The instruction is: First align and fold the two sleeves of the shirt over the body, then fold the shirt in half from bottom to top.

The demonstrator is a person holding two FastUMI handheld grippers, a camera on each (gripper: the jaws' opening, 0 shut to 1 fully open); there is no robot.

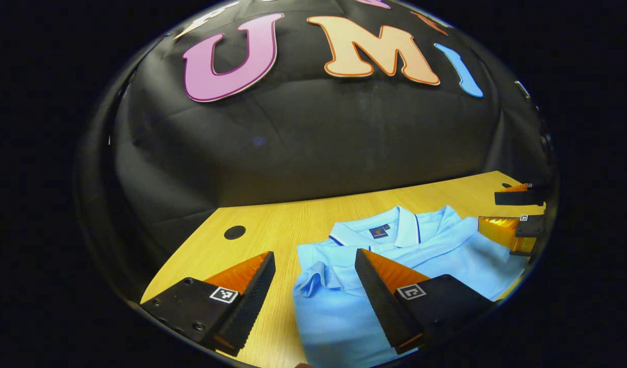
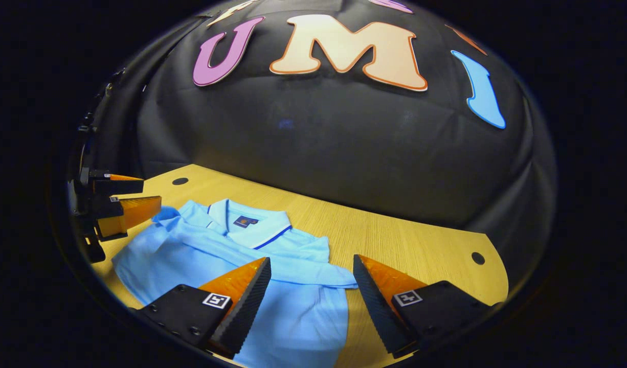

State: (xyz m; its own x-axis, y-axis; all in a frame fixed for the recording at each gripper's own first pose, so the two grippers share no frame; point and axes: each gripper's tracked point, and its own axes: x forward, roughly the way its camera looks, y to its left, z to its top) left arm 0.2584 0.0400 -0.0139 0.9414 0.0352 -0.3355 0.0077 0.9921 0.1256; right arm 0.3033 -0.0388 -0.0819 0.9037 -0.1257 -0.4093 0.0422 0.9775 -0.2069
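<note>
Both sleeves look folded; the left gripper and right gripper hover spread, and a careless hem grab could drag the shirt askew.

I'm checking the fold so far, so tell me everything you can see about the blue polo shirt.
The polo shirt is light blue, of soft knit-looking fabric, with a collar edged by a thin dark stripe and a small dark label inside the neck. It lies flat on the wooden table, collar toward the booth's wall. Both sleeves look folded in over the body, one bunched into small ripples. The left gripper and right gripper are open above its side edges; whether either touches it is unclear.
</note>
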